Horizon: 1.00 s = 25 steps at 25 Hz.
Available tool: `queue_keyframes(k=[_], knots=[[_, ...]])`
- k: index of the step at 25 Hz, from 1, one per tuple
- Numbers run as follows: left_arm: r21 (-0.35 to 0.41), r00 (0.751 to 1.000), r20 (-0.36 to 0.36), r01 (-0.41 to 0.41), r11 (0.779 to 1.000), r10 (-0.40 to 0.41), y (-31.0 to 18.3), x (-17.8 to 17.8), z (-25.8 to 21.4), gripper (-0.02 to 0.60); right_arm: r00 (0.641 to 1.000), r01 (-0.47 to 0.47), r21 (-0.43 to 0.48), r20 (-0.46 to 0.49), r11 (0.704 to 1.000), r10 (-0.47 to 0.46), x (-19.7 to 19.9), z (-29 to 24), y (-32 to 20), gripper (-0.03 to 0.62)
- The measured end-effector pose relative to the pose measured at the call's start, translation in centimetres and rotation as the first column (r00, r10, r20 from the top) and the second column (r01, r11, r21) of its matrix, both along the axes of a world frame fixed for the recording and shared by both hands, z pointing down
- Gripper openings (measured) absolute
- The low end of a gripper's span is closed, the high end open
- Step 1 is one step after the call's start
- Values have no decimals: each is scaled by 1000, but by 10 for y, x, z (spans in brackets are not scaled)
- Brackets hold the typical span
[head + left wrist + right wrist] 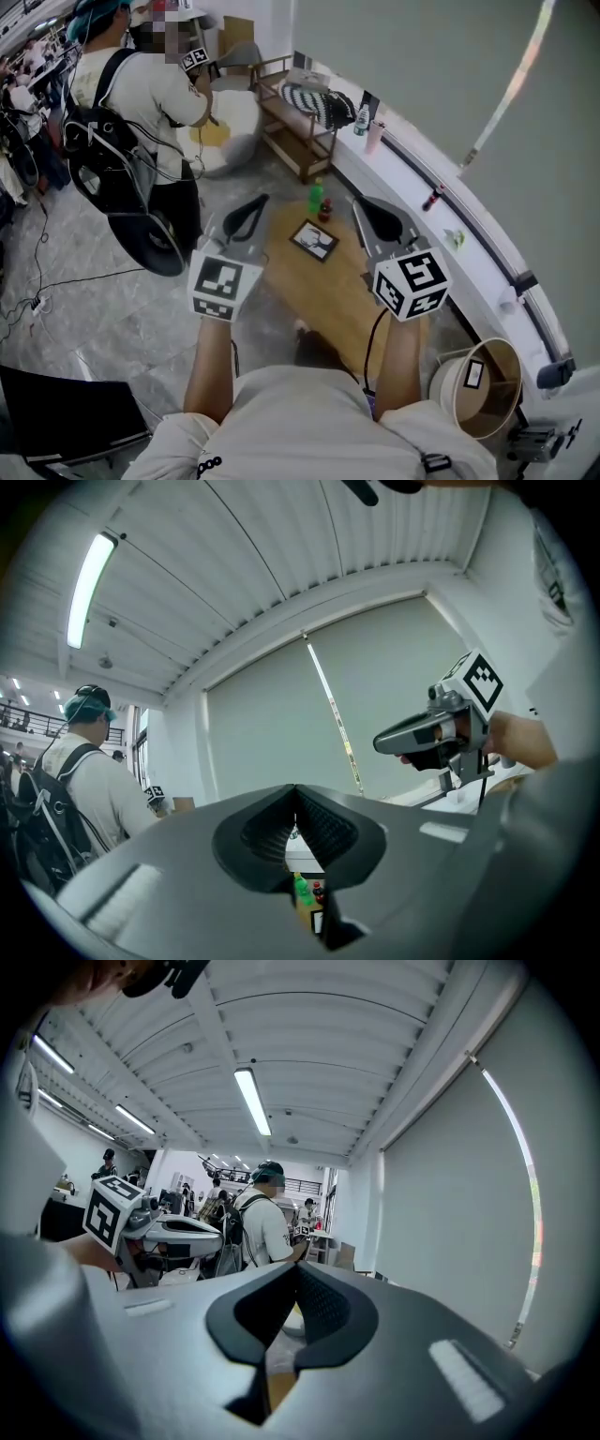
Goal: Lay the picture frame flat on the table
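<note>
i'm holding left hand-held gripper (260, 202), right hand-held gripper (358, 203) shut, empty, clear of table (309, 281); picture frame (314, 240) seemingly lying flat.

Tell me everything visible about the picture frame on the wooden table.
The picture frame is small and rectangular, a dark border around a pale picture. It rests on the wooden table, turned cornerwise, face showing upward; whether it lies fully flat I cannot tell. A green bottle stands just beyond it, apart. Nothing touches it but the table.
</note>
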<state>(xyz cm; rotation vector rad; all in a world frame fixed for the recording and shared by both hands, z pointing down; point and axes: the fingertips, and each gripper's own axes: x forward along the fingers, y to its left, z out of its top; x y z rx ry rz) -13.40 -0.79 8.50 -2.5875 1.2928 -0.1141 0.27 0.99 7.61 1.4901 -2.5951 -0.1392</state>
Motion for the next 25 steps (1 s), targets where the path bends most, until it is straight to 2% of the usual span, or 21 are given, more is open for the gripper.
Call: queue_keyframes(k=[15, 25], knots=[[-32, 1000, 0, -25, 999, 25, -11, 12, 16, 11, 1000, -16, -21, -9, 1000, 16, 10, 13, -8, 2], [-49, 1000, 4, -29, 998, 29, -14, 7, 21, 11, 1000, -8, -27, -11, 1000, 8, 1, 13, -12, 2]])
